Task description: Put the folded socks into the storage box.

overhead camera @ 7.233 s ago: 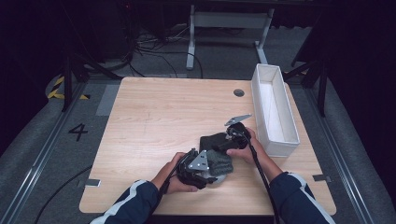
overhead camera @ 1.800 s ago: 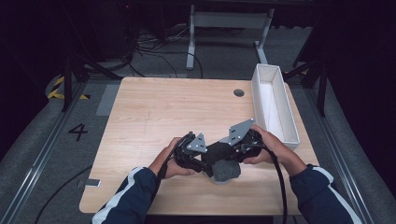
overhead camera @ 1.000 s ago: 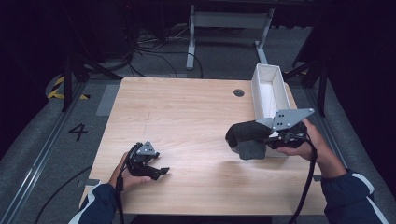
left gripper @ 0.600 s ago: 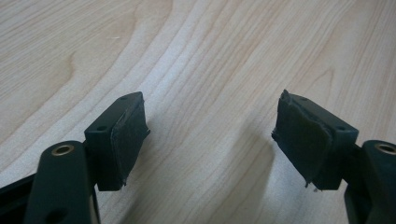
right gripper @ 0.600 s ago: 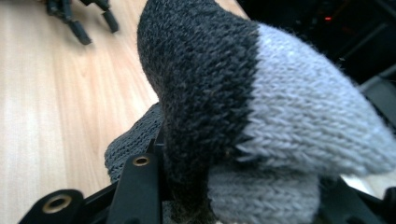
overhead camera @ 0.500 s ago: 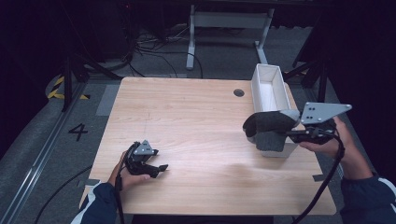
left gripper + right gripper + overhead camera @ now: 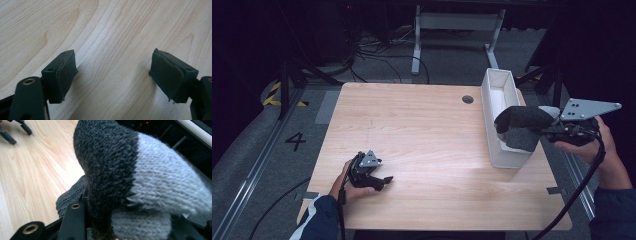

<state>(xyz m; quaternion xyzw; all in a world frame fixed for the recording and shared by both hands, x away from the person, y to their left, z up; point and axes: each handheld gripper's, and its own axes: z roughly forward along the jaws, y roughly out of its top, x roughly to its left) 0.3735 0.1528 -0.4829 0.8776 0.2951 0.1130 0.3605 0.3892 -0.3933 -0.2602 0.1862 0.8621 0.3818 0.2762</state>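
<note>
A pale wooden table (image 7: 432, 150) stands on grey floor marked with a black "4" (image 7: 295, 141). Near the table's front left corner, one left gripper (image 7: 379, 182) rests on the wood, its jaws wide apart and just opened further, nothing between them. Toward the table's right edge stands one white bin (image 7: 499, 100). Over the bin's near end, the right gripper (image 7: 546, 131) is clamped on one dark-and-light grey sock (image 7: 522, 125).

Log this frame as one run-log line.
left gripper: open, empty, on table | right gripper: shut on sock bundle | bundle: above white bin, not dropped
</note>
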